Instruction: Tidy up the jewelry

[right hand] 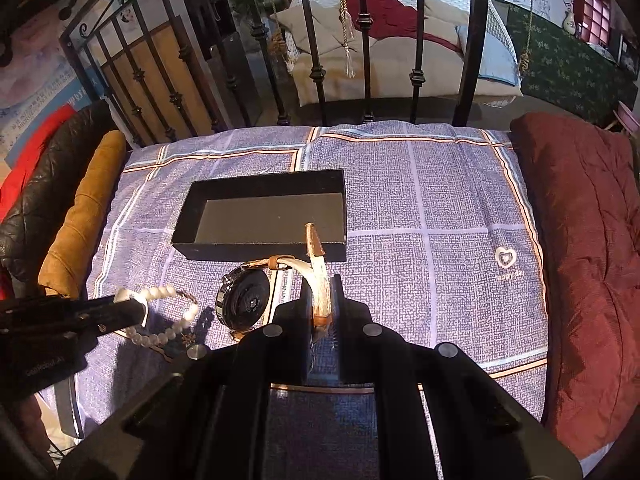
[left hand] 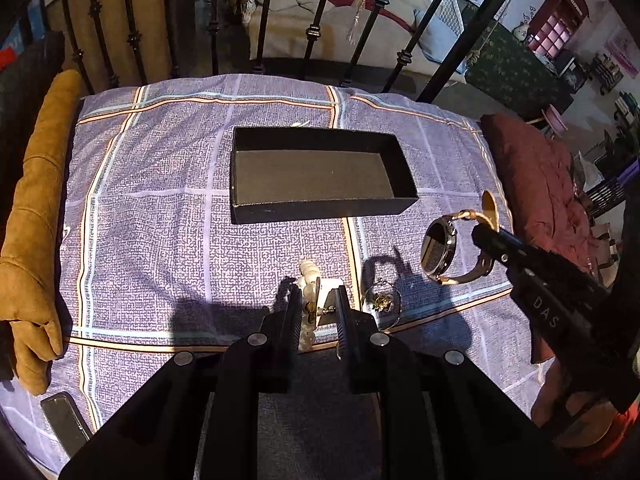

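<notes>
An open black box (left hand: 316, 174) lies empty on the blue checked cloth (left hand: 160, 208); it also shows in the right wrist view (right hand: 264, 216). My left gripper (left hand: 318, 300) is shut on a white pearl bracelet (left hand: 309, 276), seen in the right wrist view (right hand: 172, 314) held just above the cloth. My right gripper (right hand: 321, 300) is shut on the tan strap of a black-faced watch (right hand: 244, 300) and holds it above the cloth, in front of the box. The watch (left hand: 438, 250) also shows in the left wrist view. A small ring-like piece (left hand: 382, 304) lies on the cloth between the grippers.
A tan cushion (left hand: 36, 232) lies along the left edge and a dark red quilted cushion (right hand: 580, 260) along the right. A black iron railing (right hand: 360, 40) stands behind the cloth. A dark flat object (left hand: 64, 416) lies at the near left corner.
</notes>
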A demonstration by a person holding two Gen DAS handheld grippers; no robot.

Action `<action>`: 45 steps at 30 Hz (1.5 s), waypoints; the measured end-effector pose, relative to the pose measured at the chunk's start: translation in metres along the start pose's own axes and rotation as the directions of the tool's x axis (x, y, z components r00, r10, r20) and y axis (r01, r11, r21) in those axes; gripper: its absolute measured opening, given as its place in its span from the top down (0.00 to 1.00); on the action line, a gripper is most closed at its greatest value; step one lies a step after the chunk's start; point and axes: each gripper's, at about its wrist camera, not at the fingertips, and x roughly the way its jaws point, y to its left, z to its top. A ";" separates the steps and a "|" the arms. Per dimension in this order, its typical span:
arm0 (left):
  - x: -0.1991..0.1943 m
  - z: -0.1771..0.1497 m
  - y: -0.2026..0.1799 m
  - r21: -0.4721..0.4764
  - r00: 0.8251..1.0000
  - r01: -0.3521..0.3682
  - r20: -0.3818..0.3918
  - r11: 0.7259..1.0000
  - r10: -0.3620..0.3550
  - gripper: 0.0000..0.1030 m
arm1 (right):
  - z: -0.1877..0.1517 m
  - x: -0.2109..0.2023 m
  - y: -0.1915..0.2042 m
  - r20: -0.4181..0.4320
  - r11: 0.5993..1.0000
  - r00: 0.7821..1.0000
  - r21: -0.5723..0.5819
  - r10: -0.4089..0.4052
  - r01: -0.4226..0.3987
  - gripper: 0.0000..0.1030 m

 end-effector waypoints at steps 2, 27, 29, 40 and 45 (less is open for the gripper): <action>0.002 -0.004 -0.001 0.012 1.000 -0.014 -0.007 1.000 0.014 0.84 | 0.001 0.000 0.000 -0.001 1.000 1.000 0.002 0.001 -0.001 0.91; 0.038 0.074 -0.015 0.028 0.993 -0.067 0.104 0.997 0.064 0.97 | 0.051 0.040 0.013 0.074 1.000 0.997 -0.012 -0.001 0.002 0.90; 0.052 0.086 -0.013 0.035 0.992 -0.079 0.101 0.996 0.075 0.97 | 0.060 0.058 0.014 0.066 1.000 0.998 -0.018 0.000 0.002 0.90; 0.060 0.072 0.031 -0.068 0.972 -0.211 0.090 0.975 0.217 0.29 | 0.064 0.066 -0.010 0.076 1.000 0.997 0.013 -0.007 0.006 0.40; 0.041 0.025 0.048 -0.113 0.969 -0.223 0.080 0.968 0.232 0.23 | 0.021 0.039 -0.021 0.056 0.999 0.997 -0.012 -0.045 0.046 0.44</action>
